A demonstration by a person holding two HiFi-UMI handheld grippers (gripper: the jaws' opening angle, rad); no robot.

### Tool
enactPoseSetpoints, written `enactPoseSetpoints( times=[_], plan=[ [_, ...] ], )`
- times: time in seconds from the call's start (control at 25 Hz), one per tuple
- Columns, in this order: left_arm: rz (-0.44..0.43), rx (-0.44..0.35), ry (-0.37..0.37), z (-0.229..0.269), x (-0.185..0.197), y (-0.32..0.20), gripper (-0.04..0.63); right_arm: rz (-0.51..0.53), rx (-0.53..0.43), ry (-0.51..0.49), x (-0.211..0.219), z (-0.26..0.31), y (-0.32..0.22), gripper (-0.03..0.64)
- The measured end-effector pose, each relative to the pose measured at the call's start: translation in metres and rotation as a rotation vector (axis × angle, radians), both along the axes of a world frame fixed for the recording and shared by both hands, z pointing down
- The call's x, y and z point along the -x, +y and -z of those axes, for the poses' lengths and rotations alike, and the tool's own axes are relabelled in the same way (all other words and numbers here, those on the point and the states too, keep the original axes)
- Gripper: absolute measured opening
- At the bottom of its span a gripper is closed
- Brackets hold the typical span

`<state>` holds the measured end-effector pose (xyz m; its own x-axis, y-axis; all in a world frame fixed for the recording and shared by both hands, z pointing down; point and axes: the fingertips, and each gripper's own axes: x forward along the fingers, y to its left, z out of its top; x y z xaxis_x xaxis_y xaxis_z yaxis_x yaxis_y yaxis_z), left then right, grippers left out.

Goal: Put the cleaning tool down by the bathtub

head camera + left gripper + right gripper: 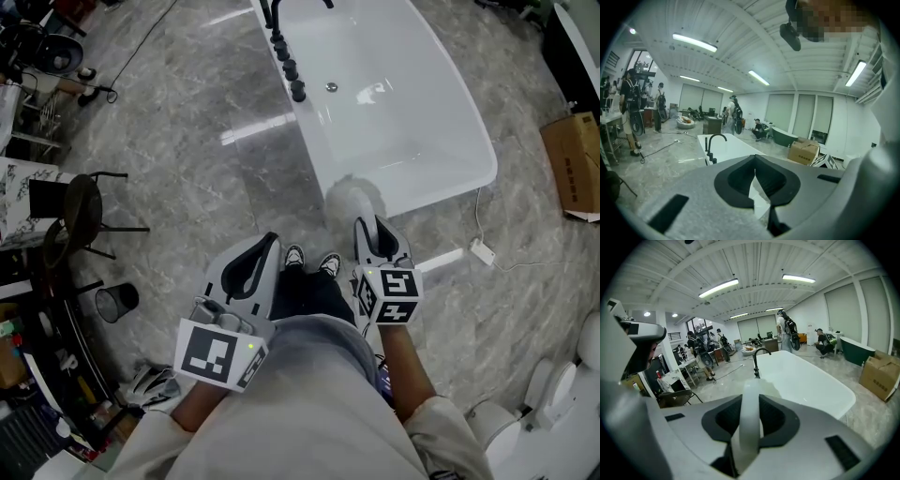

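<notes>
The white bathtub [394,94] with black taps [286,56] stands on the marble floor ahead of me. My right gripper [375,234] is shut on the cleaning tool. Its pale handle [749,423] runs up between the jaws in the right gripper view. Its fluffy grey-white head [352,199] hangs just off the tub's near left corner, above the floor. My left gripper [267,246] is held beside it to the left, shut, with nothing in it. In the left gripper view its tips [754,159] meet, and the tub [726,143] lies beyond them.
A cardboard box [572,164] lies right of the tub, with a white power strip [481,251] and cable near the tub's foot. A black chair [80,216] and bin [117,302] stand at the left, and a toilet [553,394] at the lower right. People stand far off.
</notes>
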<state>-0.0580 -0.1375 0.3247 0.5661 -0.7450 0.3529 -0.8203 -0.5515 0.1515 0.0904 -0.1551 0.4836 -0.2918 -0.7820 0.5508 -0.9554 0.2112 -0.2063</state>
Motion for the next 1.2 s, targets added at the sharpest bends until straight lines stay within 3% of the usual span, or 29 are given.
enactPoseSetpoints(
  times=[0.6,1.2],
  plan=[
    [0.015,0.009,0.004,-0.002,0.005,0.001,0.008,0.022,0.048,-0.027,0.005,-0.053,-0.003,0.086],
    [0.016,0.033,0.040,-0.003,0.006,-0.006,0.006,0.032,0.165,-0.008,0.005,-0.116,0.002,0.086]
  ],
)
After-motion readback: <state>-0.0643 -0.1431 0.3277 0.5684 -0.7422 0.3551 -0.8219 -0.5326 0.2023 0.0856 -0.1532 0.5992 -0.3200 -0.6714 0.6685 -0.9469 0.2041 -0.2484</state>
